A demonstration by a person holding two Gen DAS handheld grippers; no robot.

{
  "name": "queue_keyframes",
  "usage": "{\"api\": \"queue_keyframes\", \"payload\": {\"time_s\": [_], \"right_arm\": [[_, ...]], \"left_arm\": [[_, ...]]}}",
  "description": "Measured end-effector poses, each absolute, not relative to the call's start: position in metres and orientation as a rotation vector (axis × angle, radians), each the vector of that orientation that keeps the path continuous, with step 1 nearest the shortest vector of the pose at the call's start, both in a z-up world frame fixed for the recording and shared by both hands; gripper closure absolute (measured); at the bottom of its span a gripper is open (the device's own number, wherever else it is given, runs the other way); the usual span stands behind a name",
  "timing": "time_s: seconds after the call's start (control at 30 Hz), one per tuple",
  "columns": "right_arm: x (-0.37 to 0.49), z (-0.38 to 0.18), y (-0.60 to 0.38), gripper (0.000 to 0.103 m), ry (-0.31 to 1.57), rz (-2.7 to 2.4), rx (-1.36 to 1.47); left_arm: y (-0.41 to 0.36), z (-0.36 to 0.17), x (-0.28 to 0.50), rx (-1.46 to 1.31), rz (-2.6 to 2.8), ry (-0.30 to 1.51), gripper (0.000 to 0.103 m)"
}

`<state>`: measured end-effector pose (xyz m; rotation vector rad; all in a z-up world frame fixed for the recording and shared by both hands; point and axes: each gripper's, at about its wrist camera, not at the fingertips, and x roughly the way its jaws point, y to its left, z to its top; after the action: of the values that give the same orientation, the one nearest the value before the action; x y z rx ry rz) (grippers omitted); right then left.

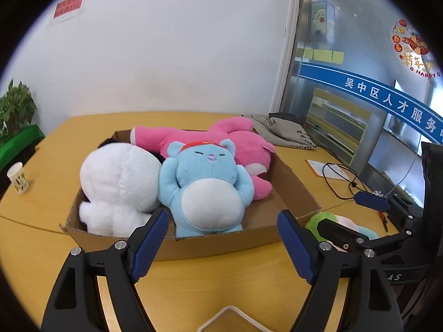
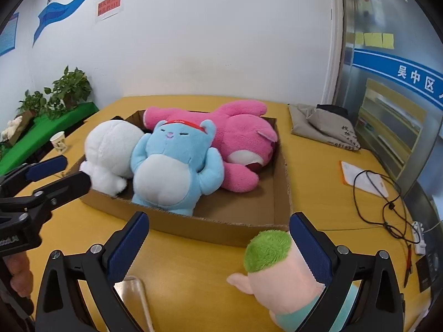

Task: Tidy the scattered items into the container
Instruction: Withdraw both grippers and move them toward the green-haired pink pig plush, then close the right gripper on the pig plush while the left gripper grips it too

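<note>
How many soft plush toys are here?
4. In the cardboard box: white plush, blue plush bear, pink plush. Green-haired plush doll lies outside. Others may be hidden.

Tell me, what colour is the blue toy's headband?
Red, on the blue plush toy; clearest in the right wrist view.

The yellow table [image 2: 193, 265] bears a cardboard box [image 2: 238, 215] ahead of the right claw [image 2: 218, 244], a green-haired doll [image 2: 277, 274] beside its right finger.

Brown corrugated cardboard box [image 1: 279, 185] on yellow-ochre wooden table [image 1: 55, 149]. Inside: sky-blue plush bear [image 1: 205, 182], white belly, red headband; hot-pink plush animal [image 1: 246, 144]; white plush toy [image 1: 119, 182]. Outside: peach-faced doll with lime-green fuzzy hair [image 2: 277, 271]. Gripper pads [image 1: 149, 243] navy.
</note>
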<state>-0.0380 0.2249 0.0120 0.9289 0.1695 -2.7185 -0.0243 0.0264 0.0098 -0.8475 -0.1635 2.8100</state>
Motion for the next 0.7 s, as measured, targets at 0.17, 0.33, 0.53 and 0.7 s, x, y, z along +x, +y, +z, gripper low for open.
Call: {"api": "queue_keyframes", "payload": {"time_s": [0.17,0.33,0.53,0.7], "right_arm": [[-0.026,0.01,0.262,0.0,0.183,-2.683,0.899],[-0.018,-0.007,0.314,0.0,0.27,-2.624,0.965],[-0.021,-0.058,0.345,0.0,0.387,-2.53,1.127],[-0.019,-0.08,0.353,0.011,0.288,-2.574,1.181]], "left_arm": [[0.025,-0.002,-0.018,-0.891,2.729,-0.24,0.022],[0.025,-0.015,-0.016,-0.916,2.688,-0.291,0.022],[0.034,-0.029,-0.021,-0.98,2.627,-0.333,0.022],[0.039,-0.038,-0.025,-1.013,2.579,-0.347,0.022]]}}
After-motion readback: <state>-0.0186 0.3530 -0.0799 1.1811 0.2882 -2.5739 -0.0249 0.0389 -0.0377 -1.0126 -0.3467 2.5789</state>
